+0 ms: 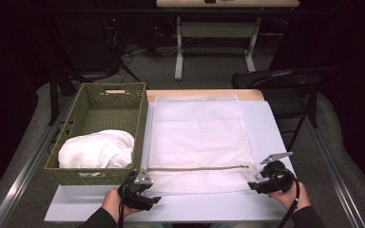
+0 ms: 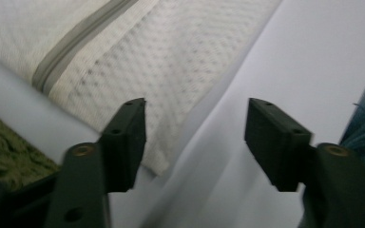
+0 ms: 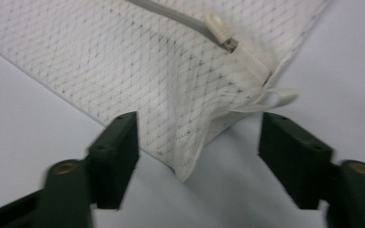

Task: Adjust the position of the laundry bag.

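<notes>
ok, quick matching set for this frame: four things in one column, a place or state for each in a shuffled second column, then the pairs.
Things:
1. mesh bag
2. white cloth
3. wicker basket
4. left gripper

Places or states:
A. bundled inside the basket
B. open, with a bag corner between its fingers
C. lying flat on the table, zipper across its near end
D. standing at the bag's left side

Pairs: 1-C, 2-A, 3-D, 4-B
</notes>
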`<state>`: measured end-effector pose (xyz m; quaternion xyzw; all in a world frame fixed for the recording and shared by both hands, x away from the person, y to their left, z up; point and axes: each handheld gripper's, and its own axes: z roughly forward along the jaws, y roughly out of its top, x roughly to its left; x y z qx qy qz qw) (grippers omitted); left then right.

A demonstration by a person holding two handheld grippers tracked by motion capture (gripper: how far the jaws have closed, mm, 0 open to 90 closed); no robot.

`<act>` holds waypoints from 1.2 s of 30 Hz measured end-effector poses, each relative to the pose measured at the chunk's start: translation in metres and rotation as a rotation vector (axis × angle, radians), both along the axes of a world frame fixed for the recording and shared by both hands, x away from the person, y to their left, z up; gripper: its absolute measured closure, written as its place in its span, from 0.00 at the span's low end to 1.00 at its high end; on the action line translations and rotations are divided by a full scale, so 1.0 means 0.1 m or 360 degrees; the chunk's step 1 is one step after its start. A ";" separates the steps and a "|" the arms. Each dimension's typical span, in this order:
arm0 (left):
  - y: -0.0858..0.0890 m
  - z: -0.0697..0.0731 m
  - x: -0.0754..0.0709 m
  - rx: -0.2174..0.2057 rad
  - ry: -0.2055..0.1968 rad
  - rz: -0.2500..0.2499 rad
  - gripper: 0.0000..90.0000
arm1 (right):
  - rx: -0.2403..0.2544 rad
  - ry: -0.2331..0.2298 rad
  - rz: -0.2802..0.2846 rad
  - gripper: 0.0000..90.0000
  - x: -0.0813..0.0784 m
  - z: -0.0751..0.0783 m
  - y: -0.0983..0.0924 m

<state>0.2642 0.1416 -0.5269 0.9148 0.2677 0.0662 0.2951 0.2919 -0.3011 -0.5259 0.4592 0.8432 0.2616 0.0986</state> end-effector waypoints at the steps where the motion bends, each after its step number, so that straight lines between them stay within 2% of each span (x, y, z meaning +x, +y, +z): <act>1: -0.01 0.02 -0.01 -0.0008 -0.0008 -0.0011 0.34 | -0.0006 -0.0023 0.0000 0.19 -0.01 0.04 -0.02; 3: -0.02 0.08 -0.03 -0.0040 -0.0039 -0.0034 0.28 | 0.0007 -0.0045 -0.0011 0.16 -0.03 0.09 -0.03; 5: -0.05 0.13 -0.03 -0.0078 -0.0043 -0.0059 0.23 | -0.0001 -0.0079 -0.0019 0.12 -0.06 0.17 -0.03; 7: -0.09 0.16 -0.04 -0.0086 -0.0068 -0.0076 0.18 | -0.0015 -0.0088 -0.0023 0.09 -0.08 0.22 -0.01; 9: -0.13 0.19 -0.03 -0.0097 -0.0094 -0.0093 0.17 | -0.0016 -0.0118 -0.0014 0.08 -0.09 0.28 0.01; 11: -0.18 0.21 -0.01 -0.0115 -0.0099 -0.0114 0.15 | -0.0019 -0.0111 0.0013 0.02 -0.09 0.34 0.05; 13: -0.22 0.24 0.03 -0.0131 -0.0109 -0.0118 0.14 | -0.0004 -0.0129 0.0039 0.00 -0.10 0.43 0.09; 17: -0.31 0.28 0.10 -0.0137 -0.0138 -0.0126 0.07 | 0.0043 -0.0192 0.0056 0.00 -0.10 0.57 0.18; 20: -0.35 0.29 0.15 -0.0149 -0.0151 -0.0123 0.03 | 0.0056 -0.0221 0.0040 0.00 -0.09 0.52 0.17; 22: -0.37 0.29 0.17 -0.0152 -0.0163 -0.0121 0.00 | 0.0060 -0.0199 0.0012 0.00 -0.07 0.45 0.13; 27: -0.36 0.28 0.15 -0.0167 -0.0157 -0.0109 0.00 | 0.0102 -0.0197 -0.0056 0.00 -0.06 0.39 0.02; 36: -0.37 0.23 0.14 -0.0141 -0.0145 -0.0115 0.00 | 0.0113 -0.0171 -0.0073 0.00 -0.04 0.35 -0.05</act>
